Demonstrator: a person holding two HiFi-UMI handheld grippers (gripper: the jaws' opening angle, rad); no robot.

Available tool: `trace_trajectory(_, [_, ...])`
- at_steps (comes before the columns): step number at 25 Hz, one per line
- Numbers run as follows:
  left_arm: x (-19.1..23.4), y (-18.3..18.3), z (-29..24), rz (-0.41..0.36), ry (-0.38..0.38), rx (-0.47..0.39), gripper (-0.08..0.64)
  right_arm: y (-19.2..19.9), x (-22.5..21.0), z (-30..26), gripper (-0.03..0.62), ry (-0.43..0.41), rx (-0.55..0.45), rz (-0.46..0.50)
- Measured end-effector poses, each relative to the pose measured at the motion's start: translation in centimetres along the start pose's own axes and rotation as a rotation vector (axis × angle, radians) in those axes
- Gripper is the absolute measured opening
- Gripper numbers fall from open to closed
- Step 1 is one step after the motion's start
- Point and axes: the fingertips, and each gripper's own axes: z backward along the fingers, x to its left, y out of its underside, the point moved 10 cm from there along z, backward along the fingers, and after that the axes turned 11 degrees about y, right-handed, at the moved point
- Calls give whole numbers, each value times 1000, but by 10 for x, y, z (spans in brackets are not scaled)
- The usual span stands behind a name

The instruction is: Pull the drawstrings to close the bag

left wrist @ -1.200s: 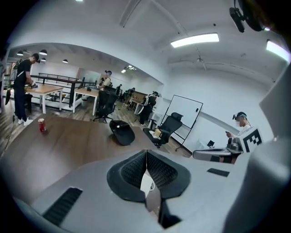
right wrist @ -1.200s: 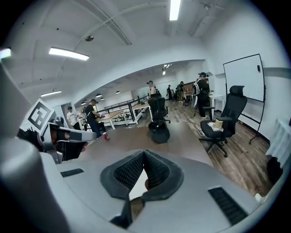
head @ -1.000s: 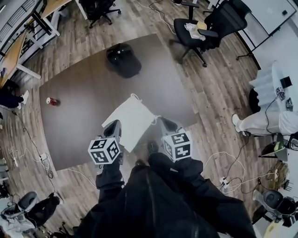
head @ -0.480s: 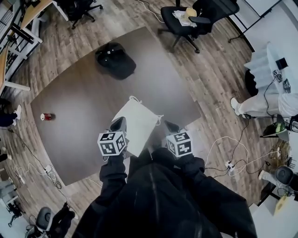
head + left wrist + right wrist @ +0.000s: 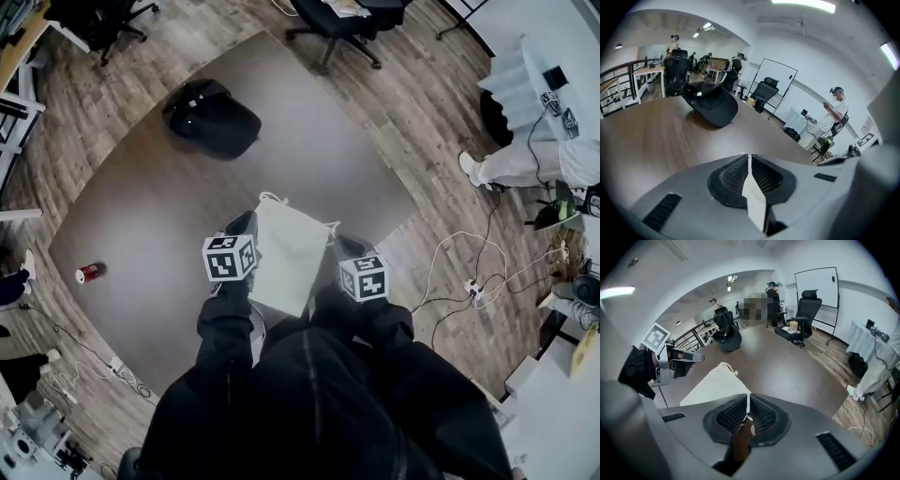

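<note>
The white drawstring bag (image 5: 286,253) hangs stretched between my two grippers over the table's near edge. Its cord loops (image 5: 272,199) point away from me. My left gripper (image 5: 246,225) is at the bag's left side, and in the left gripper view (image 5: 750,171) its pads are shut on a fold of white fabric (image 5: 754,199). My right gripper (image 5: 339,246) is at the bag's right side. In the right gripper view (image 5: 748,409) it is shut on a thin white strip of the bag (image 5: 717,383), cord or hem I cannot tell. The left gripper (image 5: 696,358) also shows there.
A black cap-like bag (image 5: 211,117) lies on the brown table (image 5: 141,206) at the far side. A red can (image 5: 86,273) stands at the table's left. An office chair (image 5: 328,14) is behind the table; a person (image 5: 525,159) and floor cables (image 5: 469,281) are to the right.
The bag has turned lengthwise toward me and its near end has left the table. Both grippers have drawn closer in along its sides, and my view has shifted forward.
</note>
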Motion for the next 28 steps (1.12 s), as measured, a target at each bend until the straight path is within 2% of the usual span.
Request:
trace_trajectory(5, [18, -2, -26, -7, 21, 60, 47, 12, -6, -28, 72, 14, 54, -98])
trace_trajectory(7, [20, -2, -35, -11, 40, 83, 118, 17, -10, -35, 97, 0, 69, -134])
trace_trajectory(11, [26, -6, -49, 4, 68, 108, 160, 21, -24, -47, 152, -29, 78, -294])
trace_trajectory(16, [32, -11, -69, 25, 92, 150, 202, 22, -35, -64, 181, -38, 113, -452])
trace_trajectory(22, [42, -12, -88, 73, 98, 203, 204, 23, -39, -72, 204, 18, 135, -695])
trace_trajectory(25, [46, -10, -98, 104, 130, 230, 204, 29, -38, -79, 195, 8, 159, -784])
trace_trajectory(26, [46, -10, -101, 115, 144, 234, 195, 31, -37, -82, 176, -4, 159, -818])
trace_trajectory(28, [46, -10, -103, 134, 169, 238, 114, 32, -36, -86, 129, -23, 152, -877])
